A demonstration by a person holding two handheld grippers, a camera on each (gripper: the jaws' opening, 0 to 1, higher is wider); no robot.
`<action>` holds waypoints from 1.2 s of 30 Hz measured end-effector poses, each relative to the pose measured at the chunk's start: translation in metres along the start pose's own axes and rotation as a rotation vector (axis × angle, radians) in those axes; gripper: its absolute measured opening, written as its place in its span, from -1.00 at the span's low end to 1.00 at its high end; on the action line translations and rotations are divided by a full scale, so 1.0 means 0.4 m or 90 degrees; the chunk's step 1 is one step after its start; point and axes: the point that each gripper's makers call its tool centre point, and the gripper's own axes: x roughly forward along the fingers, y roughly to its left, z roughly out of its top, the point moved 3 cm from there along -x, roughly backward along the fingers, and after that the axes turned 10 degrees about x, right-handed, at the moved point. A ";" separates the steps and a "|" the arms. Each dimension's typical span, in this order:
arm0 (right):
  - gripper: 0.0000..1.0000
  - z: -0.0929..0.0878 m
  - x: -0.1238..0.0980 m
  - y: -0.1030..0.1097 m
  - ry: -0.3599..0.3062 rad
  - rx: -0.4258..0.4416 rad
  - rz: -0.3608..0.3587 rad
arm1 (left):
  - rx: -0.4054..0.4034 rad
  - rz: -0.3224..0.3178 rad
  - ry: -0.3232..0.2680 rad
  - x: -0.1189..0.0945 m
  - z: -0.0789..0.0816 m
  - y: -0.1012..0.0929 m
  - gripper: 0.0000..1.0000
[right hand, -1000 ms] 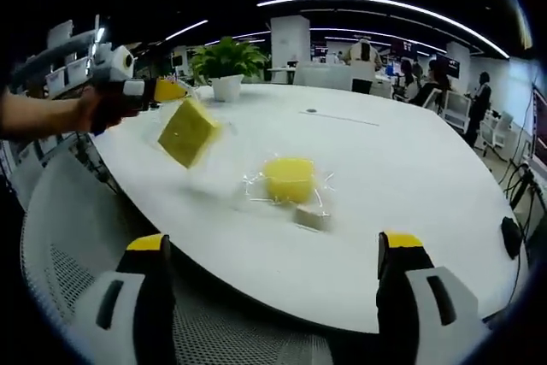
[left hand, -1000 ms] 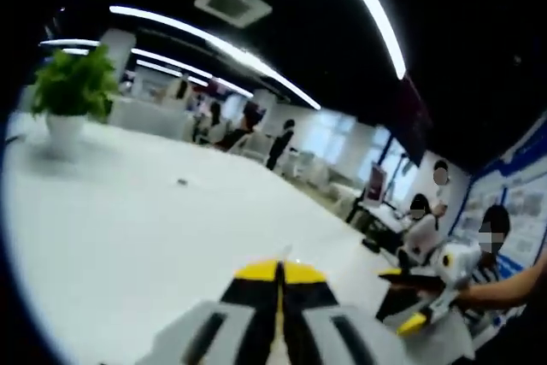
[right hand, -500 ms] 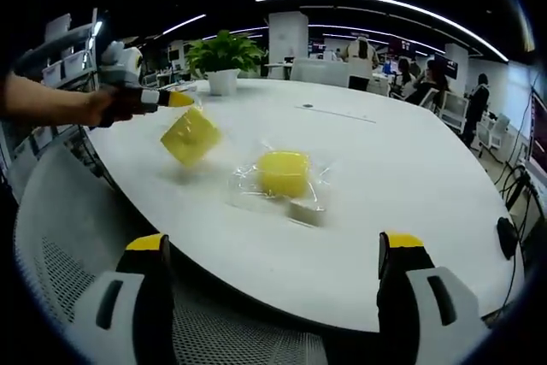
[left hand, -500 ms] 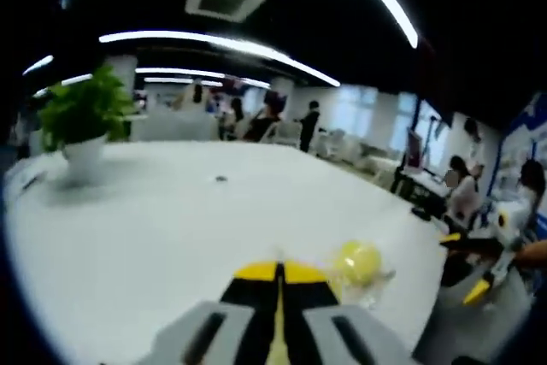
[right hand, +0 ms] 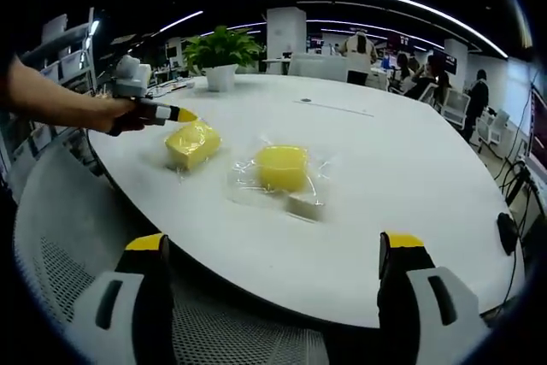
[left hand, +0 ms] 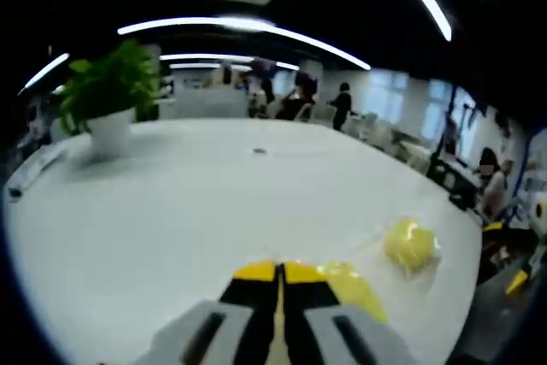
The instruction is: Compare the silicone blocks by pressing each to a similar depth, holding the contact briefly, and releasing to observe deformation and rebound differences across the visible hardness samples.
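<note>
Blocks lay wrapped on the white bench (right hand: 410, 211), my left gripper (left hand: 279, 273) at the nearer one, jaws shut.
To press well I needed a slow, square push, equal depth on each. Left block (right hand: 193, 143) sat just beside my closed tips, possibly touching; the blur hid it. Second block (right hand: 283, 167) lay apart, beyond my right gripper (right hand: 278, 250), whose jaws stood wide and empty.

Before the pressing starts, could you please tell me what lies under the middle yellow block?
The middle yellow block sits in a clear plastic wrapper spread on the white table. A small pale block lies beside it. The table directly beneath is covered.
</note>
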 end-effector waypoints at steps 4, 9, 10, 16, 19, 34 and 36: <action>0.91 -0.004 0.001 0.002 0.008 -0.004 0.004 | 0.020 0.005 0.001 0.002 -0.001 0.007 -0.96; 0.91 -0.007 0.001 0.000 0.012 -0.002 0.002 | -0.006 0.009 0.004 -0.007 -0.006 0.018 -0.63; 0.91 -0.006 0.001 0.000 0.010 -0.001 0.003 | -0.004 0.005 0.001 -0.013 -0.005 0.018 -0.62; 0.91 -0.005 0.001 0.003 0.010 0.000 0.006 | 0.008 -0.008 -0.011 -0.040 0.002 0.006 -0.49; 0.91 -0.005 0.001 0.003 0.009 0.001 0.006 | 0.021 -0.012 -0.018 -0.057 0.002 -0.002 -0.41; 0.92 0.001 -0.001 0.001 -0.005 0.005 0.004 | 0.030 -0.066 -0.048 -0.162 0.017 -0.061 0.19; 0.92 0.003 -0.001 -0.001 -0.009 0.009 0.003 | 0.031 -0.072 -0.052 -0.180 0.020 -0.070 0.30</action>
